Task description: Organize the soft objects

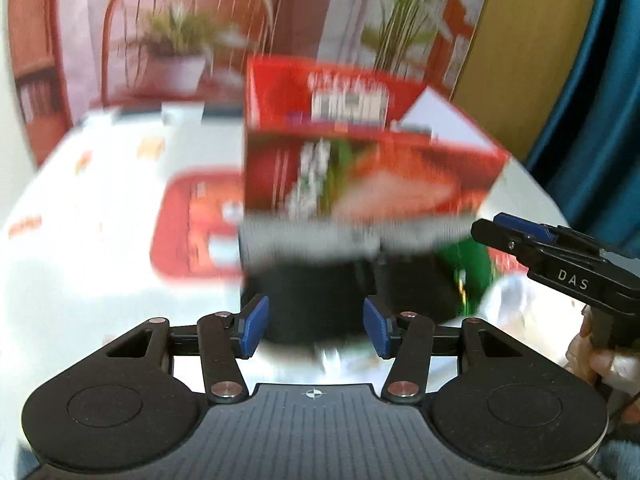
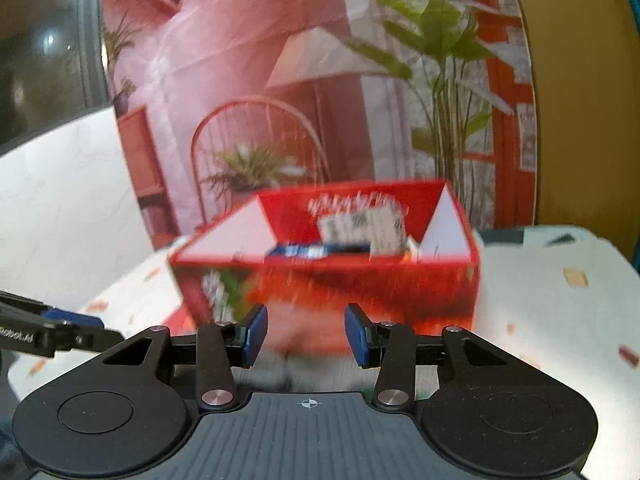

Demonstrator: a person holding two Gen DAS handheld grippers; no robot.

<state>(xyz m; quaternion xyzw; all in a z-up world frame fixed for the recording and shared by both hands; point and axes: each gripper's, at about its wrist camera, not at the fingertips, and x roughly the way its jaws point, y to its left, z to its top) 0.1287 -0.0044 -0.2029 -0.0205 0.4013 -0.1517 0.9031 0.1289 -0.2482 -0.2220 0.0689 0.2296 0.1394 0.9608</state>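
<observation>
Both views are motion-blurred. An open red cardboard box (image 1: 360, 168) with printed sides stands on the table; it also shows in the right wrist view (image 2: 360, 276), with packets inside. My left gripper (image 1: 316, 326) is open, its blue pads on either side of a dark soft object (image 1: 312, 300) with a grey band just before the box. My right gripper (image 2: 306, 336) is open, close in front of the box, with a blurred pinkish-grey thing (image 2: 304, 344) between its pads. The right gripper also shows in the left wrist view (image 1: 540, 240).
A white patterned tablecloth (image 1: 100, 220) covers the table. A red flat packet (image 1: 192, 224) lies left of the box. A green item (image 1: 468, 272) and crinkled clear wrap (image 1: 516, 300) lie at the right. A printed backdrop (image 2: 280, 80) with chair and plants stands behind.
</observation>
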